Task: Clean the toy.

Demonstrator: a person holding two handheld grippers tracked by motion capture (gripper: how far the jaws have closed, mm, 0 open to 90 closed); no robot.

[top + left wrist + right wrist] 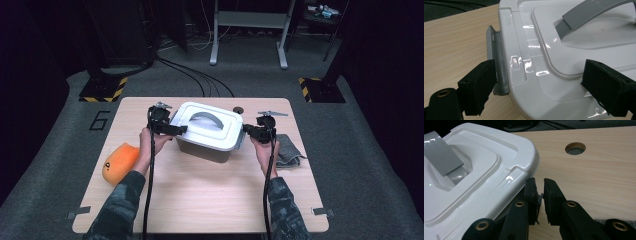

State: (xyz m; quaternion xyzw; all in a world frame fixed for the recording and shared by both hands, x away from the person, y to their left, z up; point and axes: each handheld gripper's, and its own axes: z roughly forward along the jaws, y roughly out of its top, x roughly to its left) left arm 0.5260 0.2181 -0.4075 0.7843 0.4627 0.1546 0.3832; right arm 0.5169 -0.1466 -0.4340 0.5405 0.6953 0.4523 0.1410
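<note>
A white storage box (207,131) with a grey arched handle (204,119) stands at the table's middle back. My left gripper (180,129) is at the box's left end, open wide. In the left gripper view, one pad (477,87) sits against the grey side latch (496,60) and the other pad (609,87) hangs over the white lid (579,50). My right gripper (246,131) is at the box's right end. In the right gripper view its jaws (539,183) are shut on a thin grey latch tab (540,197) just below the lid's rim (524,167).
An orange rounded object (120,162) lies at the left edge of the wooden table (200,195). A grey cloth (289,150) lies at the right edge. A round hole (575,148) is in the tabletop behind the box. Cables trail from both grippers toward the front.
</note>
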